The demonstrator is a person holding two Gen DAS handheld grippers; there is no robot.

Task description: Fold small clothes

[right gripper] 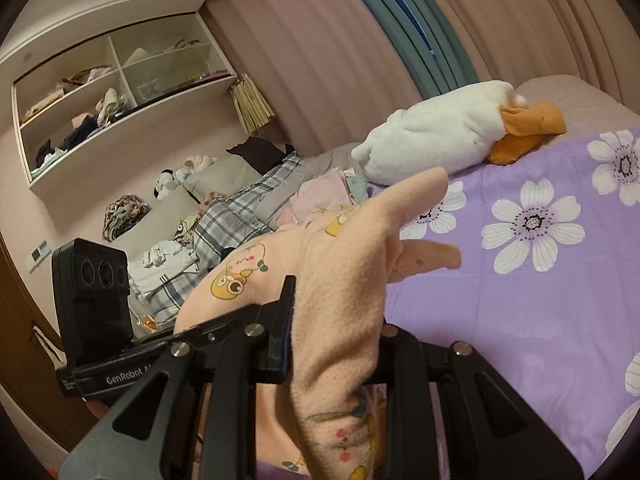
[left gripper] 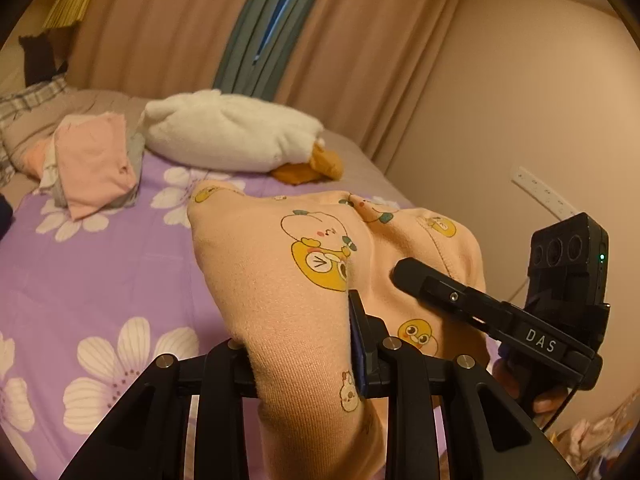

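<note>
A peach garment with cartoon prints [left gripper: 288, 264] is held up above the purple flowered bedsheet [left gripper: 92, 280]. My left gripper [left gripper: 308, 344] is shut on one edge of it; the cloth hides the left finger. My right gripper [right gripper: 336, 332] is shut on another edge of the same garment [right gripper: 340, 280], which drapes over the fingers. The right gripper also shows in the left wrist view [left gripper: 480, 304], close to the right of the cloth. The left gripper shows in the right wrist view [right gripper: 132, 364], at the left.
A stack of folded pink and grey clothes [left gripper: 94, 168] lies at the far left of the bed. A white plush duck [left gripper: 228, 136] lies beyond. Plaid bedding [right gripper: 236, 216], wall shelves [right gripper: 116, 96] and curtains [left gripper: 180, 20] surround the bed.
</note>
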